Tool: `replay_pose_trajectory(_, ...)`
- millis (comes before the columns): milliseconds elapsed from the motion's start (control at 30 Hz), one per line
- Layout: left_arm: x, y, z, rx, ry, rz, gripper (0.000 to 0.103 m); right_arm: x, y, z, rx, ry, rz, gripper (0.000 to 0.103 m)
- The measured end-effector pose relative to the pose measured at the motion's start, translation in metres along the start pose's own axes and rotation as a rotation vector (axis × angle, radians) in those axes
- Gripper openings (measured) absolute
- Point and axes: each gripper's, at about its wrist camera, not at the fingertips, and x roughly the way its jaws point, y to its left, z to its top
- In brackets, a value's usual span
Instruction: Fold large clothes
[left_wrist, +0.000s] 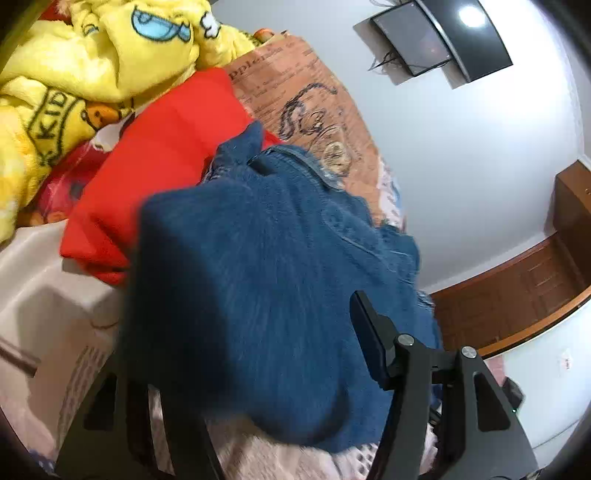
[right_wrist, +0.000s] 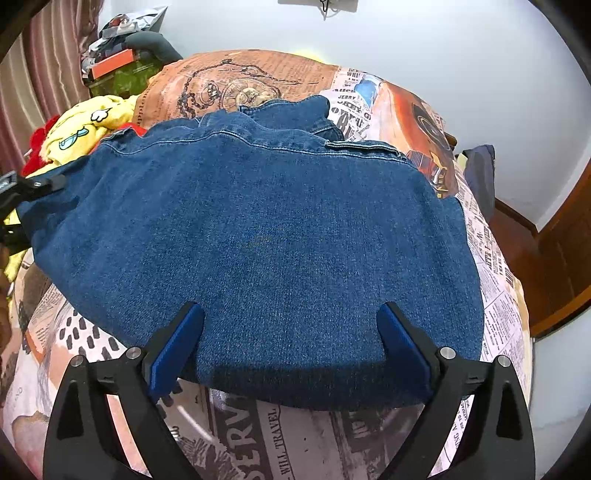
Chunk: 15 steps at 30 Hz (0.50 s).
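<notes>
I see the denim jacket (right_wrist: 258, 229) spread on the bed (right_wrist: 303, 439). My right gripper (right_wrist: 291, 332) gapes wide over its near hem, holding nothing. My left gripper (left_wrist: 240, 295) is half buried in denim; its grip I cannot tell.

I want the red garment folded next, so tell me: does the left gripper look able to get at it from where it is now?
Probably not directly. In the left wrist view the denim garment fills the space between the left gripper fingers, and the red garment lies beyond it, partly tucked under the denim's far edge.
</notes>
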Motion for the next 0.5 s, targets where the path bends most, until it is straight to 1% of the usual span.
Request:
replay_pose_trajectory(67,0.008,-0.002,-0.001,0.023,0.007,0.062,0.059,0.000,0.000,0.000,-0.001,0.002,0.000,0.095)
replay_pose_trajectory(100,0.010,-0.005,-0.002,0.042,0.011,0.098,0.055,0.000,0.000,0.000,-0.001,0.004,-0.001,0.095)
replay_pose_trajectory(133,0.012,-0.009,-0.001,0.070,0.012,0.139,0.048,0.000,0.000,0.000,-0.001,0.006,-0.002,0.095)
replay_pose_trajectory(200,0.006,-0.019,-0.002,0.116,0.001,0.180,0.043,0.000,0.001,0.001,0.002,0.013,-0.004,0.095)
replay_pose_trajectory(233,0.003,-0.023,-0.001,0.134,-0.010,0.190,0.038,0.000,0.001,0.002,0.004,0.017,-0.006,0.095)
replay_pose_trajectory(333,-0.015,-0.044,0.004,0.176,-0.068,0.148,0.031,0.000,0.002,0.006,0.010,0.043,-0.012,0.095)
replay_pose_trajectory(400,-0.028,-0.067,0.012,0.222,-0.103,0.116,0.027,-0.003,0.003,0.013,0.015,0.058,-0.009,0.094)
replay_pose_trajectory(500,-0.059,-0.103,0.018,0.301,-0.186,0.058,0.025,-0.017,0.008,0.026,0.025,0.026,0.021,0.094)
